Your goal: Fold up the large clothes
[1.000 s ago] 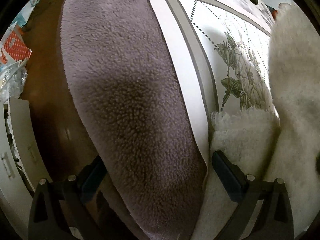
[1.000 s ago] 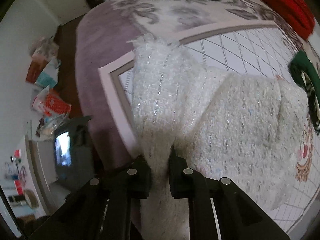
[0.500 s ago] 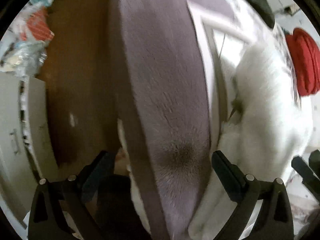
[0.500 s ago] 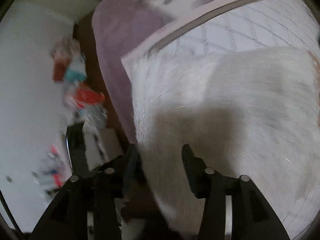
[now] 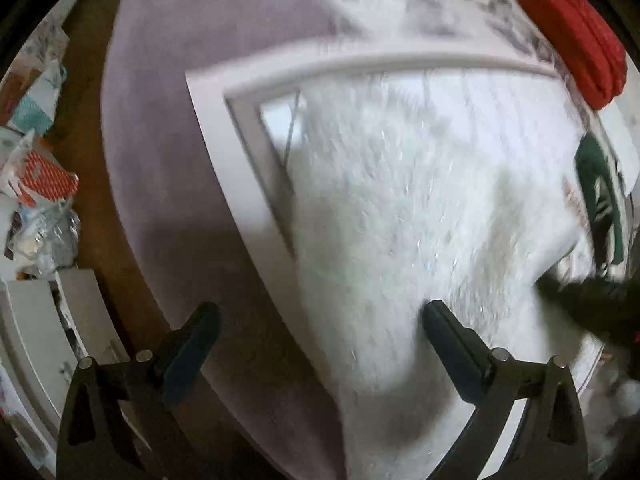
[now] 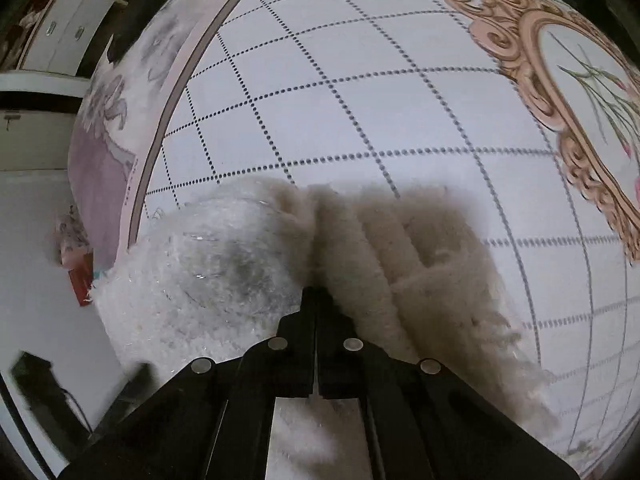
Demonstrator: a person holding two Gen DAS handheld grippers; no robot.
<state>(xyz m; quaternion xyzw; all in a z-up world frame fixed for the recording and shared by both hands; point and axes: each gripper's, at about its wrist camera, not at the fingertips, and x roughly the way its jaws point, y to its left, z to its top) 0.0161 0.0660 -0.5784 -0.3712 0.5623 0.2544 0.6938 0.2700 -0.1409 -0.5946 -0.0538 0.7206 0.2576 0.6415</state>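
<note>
The right gripper (image 6: 316, 296) has its jaws closed on the fuzzy white knitted garment (image 6: 224, 264) lying bunched on the quilted grid-patterned bedspread (image 6: 360, 100). The left gripper (image 5: 318, 320) has its jaws wide apart, empty.

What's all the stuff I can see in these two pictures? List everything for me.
Fluffy garment: one, white with glittery threads, spread on the bed; one bunched part pinched by the right gripper.
Bedspread: one, white with dotted grid, mauve border and a pink-gold scroll motif, covering the bed.
Red item: one, red, far corner of the bed; blurred.
Green item: one, dark green and white, right edge of the bed; blurred.
Bags and packets: several, orange, teal and clear, on the floor left of the bed.
Cabinet: one, white, against the far wall.
Left gripper: one, black, fingers wide apart above the bed's edge.
Right gripper: one, black, closed on the garment.
</note>
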